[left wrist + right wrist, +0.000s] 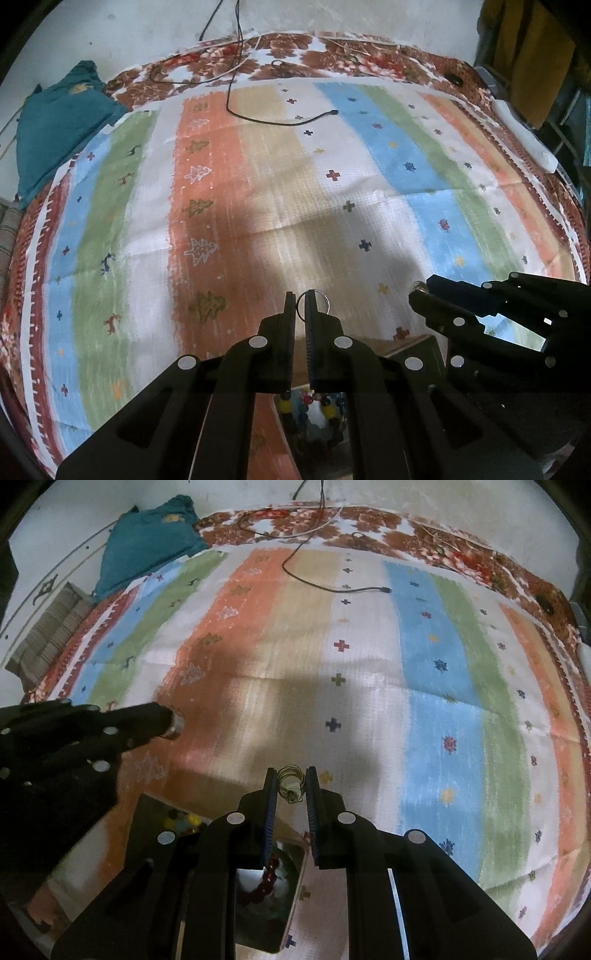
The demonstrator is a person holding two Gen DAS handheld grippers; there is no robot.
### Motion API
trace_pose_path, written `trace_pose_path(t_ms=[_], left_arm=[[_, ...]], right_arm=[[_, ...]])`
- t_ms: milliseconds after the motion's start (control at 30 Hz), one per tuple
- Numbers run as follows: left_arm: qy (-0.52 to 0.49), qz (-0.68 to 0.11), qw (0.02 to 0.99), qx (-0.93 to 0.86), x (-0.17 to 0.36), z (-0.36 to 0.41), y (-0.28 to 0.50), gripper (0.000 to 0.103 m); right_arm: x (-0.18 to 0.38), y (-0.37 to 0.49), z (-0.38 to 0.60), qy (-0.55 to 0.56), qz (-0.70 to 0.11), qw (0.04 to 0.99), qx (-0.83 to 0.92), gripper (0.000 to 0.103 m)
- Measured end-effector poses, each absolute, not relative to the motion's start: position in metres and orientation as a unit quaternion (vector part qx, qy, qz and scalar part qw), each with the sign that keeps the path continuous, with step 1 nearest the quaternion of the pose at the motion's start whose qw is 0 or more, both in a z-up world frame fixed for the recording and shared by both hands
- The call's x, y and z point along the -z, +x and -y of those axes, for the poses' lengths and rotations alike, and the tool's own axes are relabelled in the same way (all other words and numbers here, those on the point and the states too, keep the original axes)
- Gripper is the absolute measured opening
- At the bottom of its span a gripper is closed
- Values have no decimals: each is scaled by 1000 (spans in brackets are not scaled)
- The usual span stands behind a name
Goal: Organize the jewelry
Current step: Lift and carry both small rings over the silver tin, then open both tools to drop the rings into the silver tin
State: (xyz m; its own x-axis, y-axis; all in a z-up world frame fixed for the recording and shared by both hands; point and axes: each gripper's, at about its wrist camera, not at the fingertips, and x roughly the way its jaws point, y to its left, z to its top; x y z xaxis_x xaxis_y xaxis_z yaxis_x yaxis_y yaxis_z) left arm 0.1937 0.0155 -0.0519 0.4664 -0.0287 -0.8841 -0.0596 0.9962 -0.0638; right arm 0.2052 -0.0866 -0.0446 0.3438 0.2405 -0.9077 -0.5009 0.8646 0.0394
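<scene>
1. Left tool: jaws nearly together, clamped on a thin silver ring at the very tips. The ring stands edge-on between the tips, part of its loop poking out past them. Held high over the cloth, likely so it can be carried to its slot.

2. Right tool: jaws clamped on a small gold coiled piece, possibly a spiral ring or earring; its exact kind is too small to tell. It sits between the tips, touching both, with a bit hanging just below.

3. Jewelry box: open, wooden-walled, on the near part of the cloth, directly under both tools. One compartment holds coloured beads; another holds a red bead strand on a pale lining. Its place close beneath suggests the held pieces are meant for it.

4. Striped cloth: spread over a bed with a floral cover; serves as the working surface, mostly bare.

5. Black cable: lies loose at the far side, well apart from the box.

6. Teal cushion: far left, off the cloth.

7. Stage, as judged: both pieces lifted, neither yet set down in a compartment.
</scene>
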Motion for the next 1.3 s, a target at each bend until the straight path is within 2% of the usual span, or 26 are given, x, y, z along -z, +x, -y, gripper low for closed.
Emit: trace_pose_path(t_ms=[1300], left_arm=[[-53, -475, 878, -6, 29, -3, 111, 5]], right_arm=[[31, 138, 102, -126, -508, 815, -250, 16]])
